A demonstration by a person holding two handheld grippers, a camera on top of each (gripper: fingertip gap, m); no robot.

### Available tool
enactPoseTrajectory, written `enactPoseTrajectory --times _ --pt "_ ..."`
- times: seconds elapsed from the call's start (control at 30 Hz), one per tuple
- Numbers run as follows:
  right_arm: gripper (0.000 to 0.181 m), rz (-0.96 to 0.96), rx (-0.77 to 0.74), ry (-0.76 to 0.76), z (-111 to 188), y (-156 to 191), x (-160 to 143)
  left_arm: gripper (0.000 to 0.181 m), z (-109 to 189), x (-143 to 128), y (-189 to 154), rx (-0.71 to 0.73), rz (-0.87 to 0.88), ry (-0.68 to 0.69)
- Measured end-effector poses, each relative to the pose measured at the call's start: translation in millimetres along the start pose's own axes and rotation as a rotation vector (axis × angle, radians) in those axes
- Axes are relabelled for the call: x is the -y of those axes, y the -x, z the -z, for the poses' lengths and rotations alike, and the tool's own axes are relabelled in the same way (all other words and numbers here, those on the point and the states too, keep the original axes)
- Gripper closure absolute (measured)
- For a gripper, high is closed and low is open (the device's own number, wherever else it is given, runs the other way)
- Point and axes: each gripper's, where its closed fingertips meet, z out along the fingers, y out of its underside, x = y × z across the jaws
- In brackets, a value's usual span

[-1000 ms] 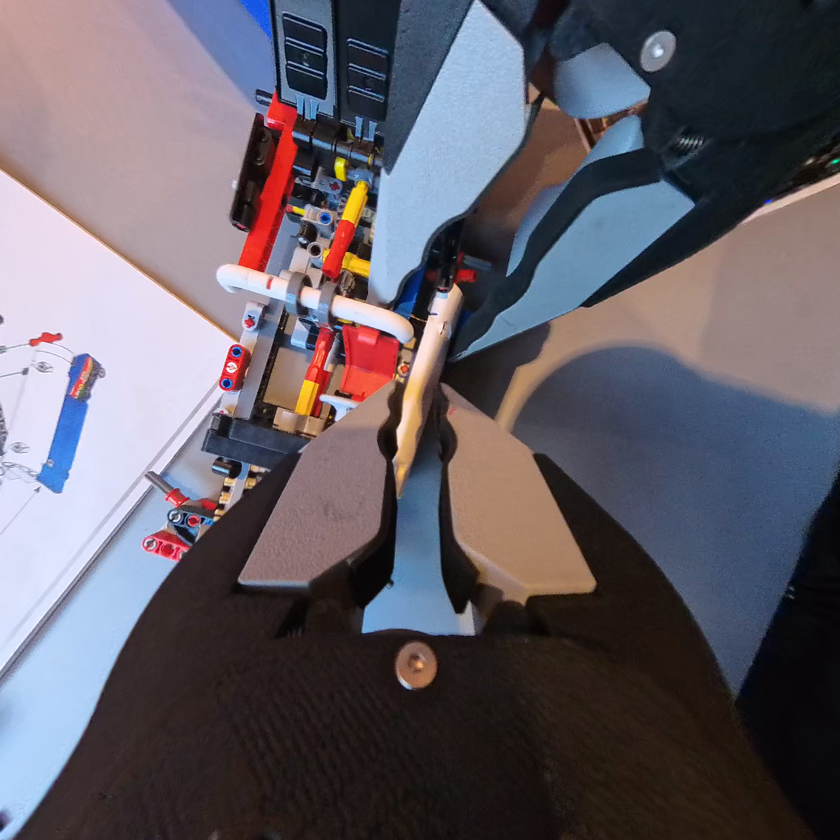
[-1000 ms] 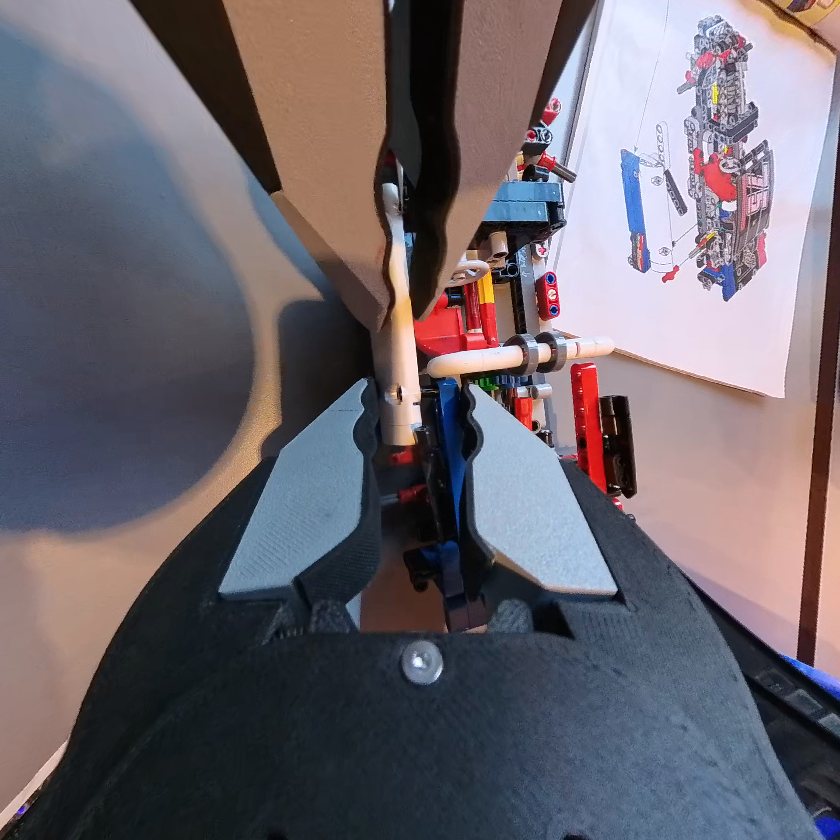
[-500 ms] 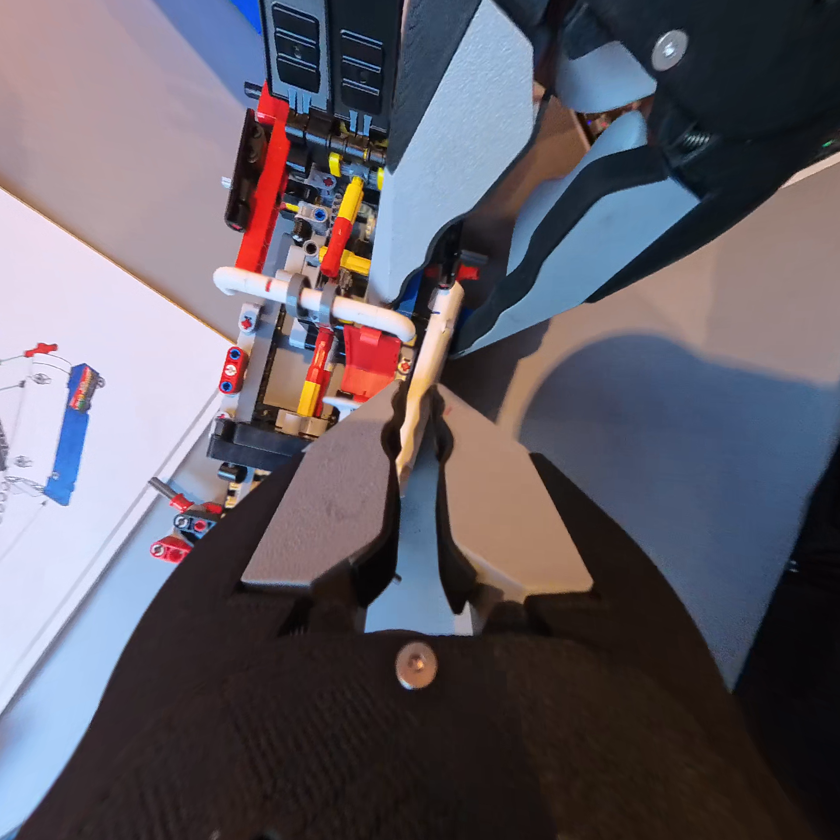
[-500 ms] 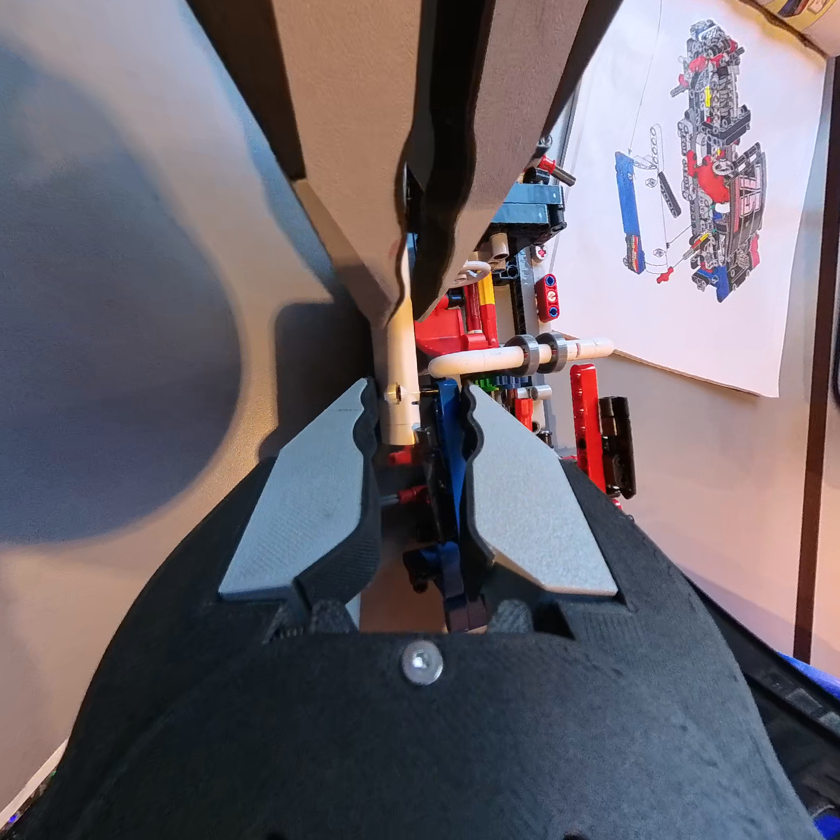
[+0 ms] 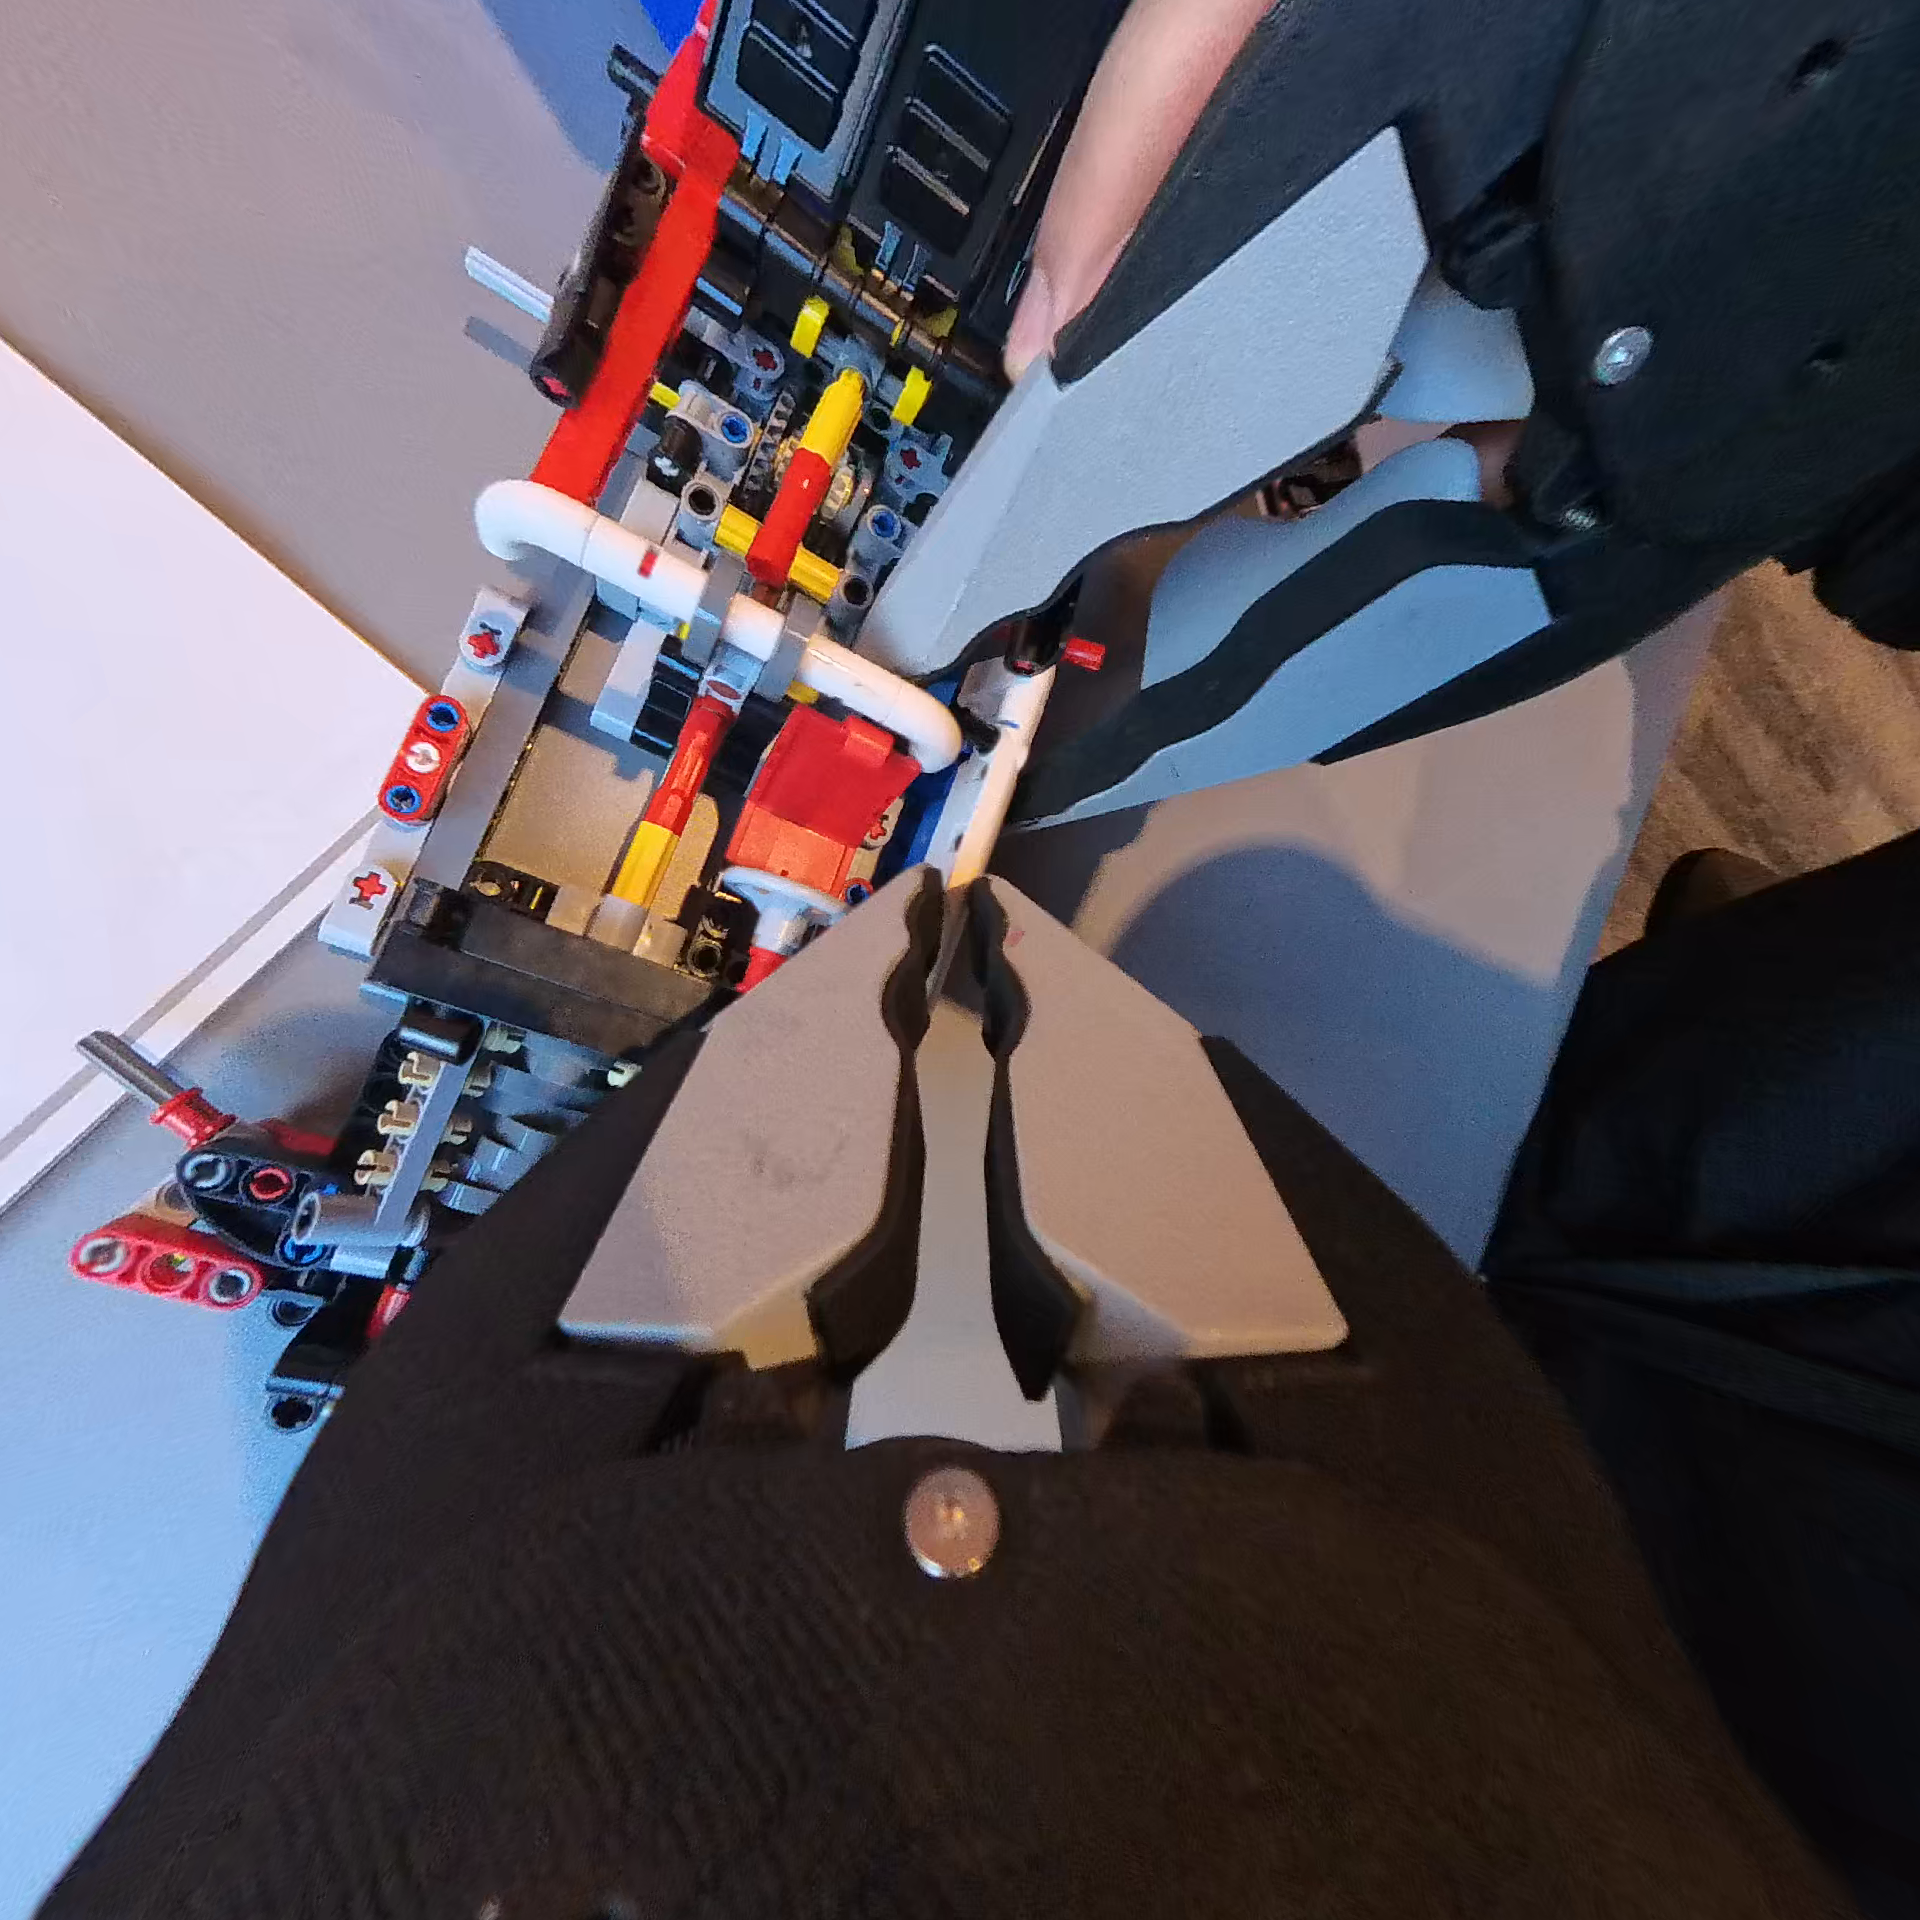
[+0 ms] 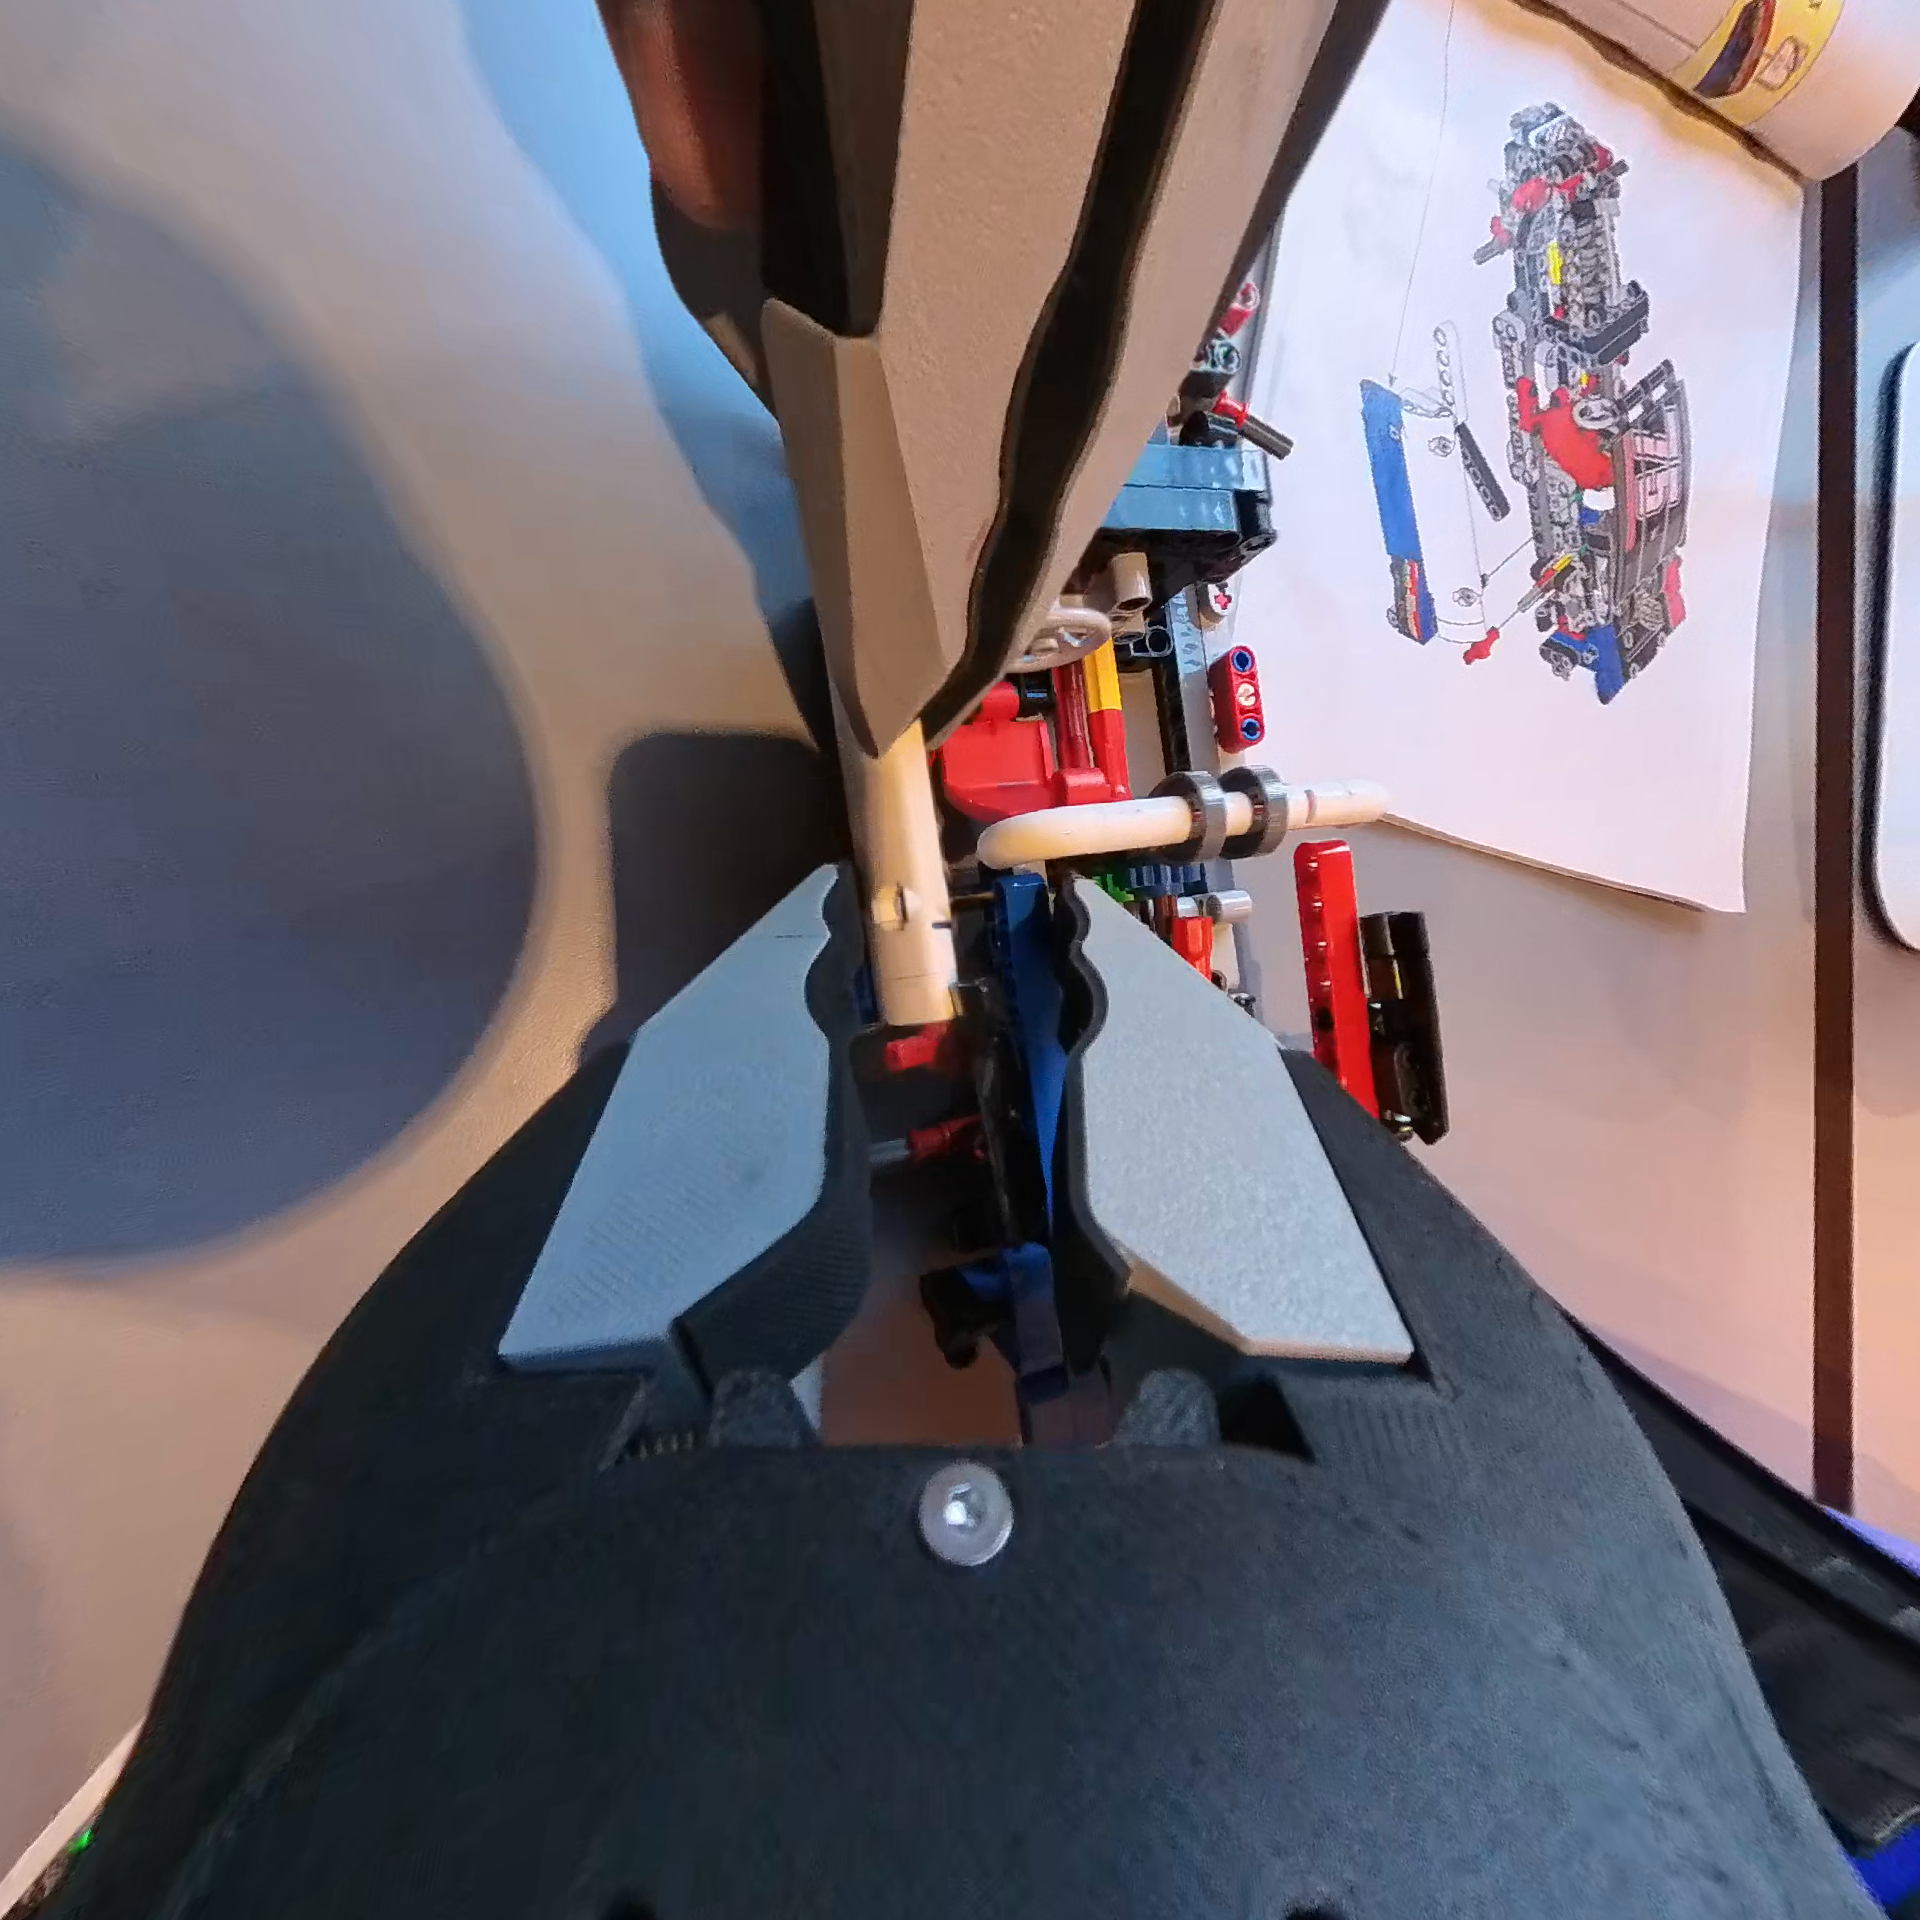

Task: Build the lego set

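I am fitting the white beam (image 5: 997, 748) to the side of the model (image 5: 665, 665), which lies on the grey table (image 5: 1351, 914) between my two grippers. The manual (image 6: 1538, 436) sits at the far right in the right wrist view, open at the page showing this side piece.

My left gripper (image 5: 951, 899) is nearly closed, its tips pinched on one end of the white beam. From the right wrist view that beam runs out of the left gripper's tips toward my right gripper (image 6: 951, 914).

My right gripper is narrowed around the model's side wall: one finger rests against the white beam's other end, the other against the blue panel (image 6: 1023, 997), with red pins (image 6: 914, 1049) and black pieces between them. It looks like it is bracing the model there, though I cannot tell how firmly it bites.

I judge the beam is lined up along the side but not proven seated; the pin holes are hidden by my fingers. The next move calls for a steady press of the beam sideways onto the pins while my right gripper keeps the model from sliding, with both ends pushed evenly so it does not cock.
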Motion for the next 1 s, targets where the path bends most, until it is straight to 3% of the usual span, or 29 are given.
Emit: enactPoseTrajectory --times 0.23,0.37,0.47,0.67,0.77,0.9,1.0 --pt "0.148 0.032 -0.014 -0.003 -0.5 -0.3 0.0 0.179 -1.4 1.2 -0.9 -0.092 0.095 0.055" --pt "0.149 0.023 -0.015 -0.005 -0.4 -0.7 0.2 0.179 -0.8 2.0 -0.7 -0.098 0.124 0.004" --pt "0.148 0.015 -0.013 -0.006 -0.5 -0.7 0.7 0.175 1.1 1.3 0.0 0.055 -0.058 -0.035" --pt "0.149 0.005 -0.008 -0.005 -0.3 -1.5 0.2 0.147 10.8 5.3 -4.0 0.488 -0.516 -0.148" --pt "0.149 -0.022 0.004 -0.023 0.5 -1.9 2.1 0.146 6.0 1.6 -2.1 0.673 -0.721 -0.165" --pt "0.148 -0.047 0.016 -0.038 1.3 -2.2 3.7 0.154 -4.1 -1.5 8.6 0.764 -0.808 -0.113" --pt "0.147 -0.039 0.007 -0.030 0.4 -2.1 3.2 0.162 -1.9 0.7 10.1 0.733 -0.776 -0.135"
